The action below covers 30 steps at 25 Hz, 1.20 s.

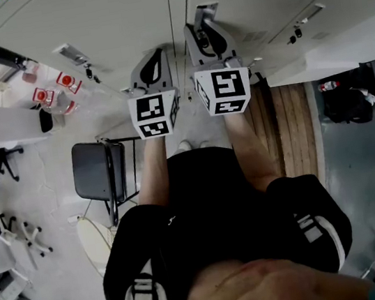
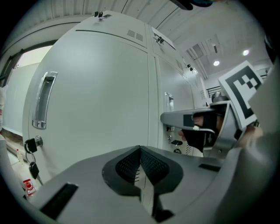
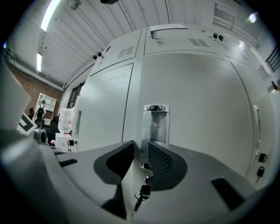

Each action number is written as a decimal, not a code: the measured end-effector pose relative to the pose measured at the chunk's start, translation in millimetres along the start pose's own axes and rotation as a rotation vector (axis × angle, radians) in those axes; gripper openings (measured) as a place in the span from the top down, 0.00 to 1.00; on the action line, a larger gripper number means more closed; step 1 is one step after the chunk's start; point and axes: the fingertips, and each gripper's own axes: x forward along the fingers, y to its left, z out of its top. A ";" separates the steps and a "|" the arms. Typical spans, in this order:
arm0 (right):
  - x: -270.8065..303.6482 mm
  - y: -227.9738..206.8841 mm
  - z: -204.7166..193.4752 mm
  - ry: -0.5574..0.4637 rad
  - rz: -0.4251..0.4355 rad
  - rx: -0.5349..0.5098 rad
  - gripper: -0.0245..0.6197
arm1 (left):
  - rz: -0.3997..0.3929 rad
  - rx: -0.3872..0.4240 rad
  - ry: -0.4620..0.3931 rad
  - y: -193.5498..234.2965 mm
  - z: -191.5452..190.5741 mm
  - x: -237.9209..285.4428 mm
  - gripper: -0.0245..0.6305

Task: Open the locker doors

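Observation:
I face a row of pale grey lockers (image 1: 104, 25). In the head view my left gripper (image 1: 154, 70) and my right gripper (image 1: 205, 26) are both held up to the doors. In the right gripper view the chrome door handle (image 3: 156, 127) stands upright, its left edge between the right gripper's (image 3: 141, 146) half-closed jaws. A thin gap shows at the left pad. Keys (image 3: 143, 192) hang under the handle. The left gripper (image 2: 140, 151) is shut on nothing, in front of a door with its own handle (image 2: 43, 100) and keys (image 2: 30, 151). The right gripper (image 2: 175, 122) shows at that view's right.
A dark folding chair (image 1: 95, 171) stands to my left on the floor. Beyond it are a white box (image 1: 7, 125) and red-labelled bottles (image 1: 59, 95). A strip of wooden floor (image 1: 293, 129) and a black bag (image 1: 346, 103) lie to my right.

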 end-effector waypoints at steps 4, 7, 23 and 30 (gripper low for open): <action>-2.9 0.8 0.9 -0.009 0.009 -0.009 0.78 | -0.005 -0.007 0.000 -1.4 -1.3 -0.9 0.95; -5.8 1.4 1.0 -0.010 0.012 -0.008 0.78 | -0.006 -0.014 0.003 -2.1 -3.2 -2.3 0.95; -31.3 5.7 1.3 -0.013 0.084 0.001 0.78 | -0.021 -0.023 0.003 -22.5 -4.5 -9.6 0.95; -48.1 6.5 1.9 -0.012 0.109 0.009 0.78 | -0.025 -0.029 0.007 -37.1 -7.7 -19.6 0.95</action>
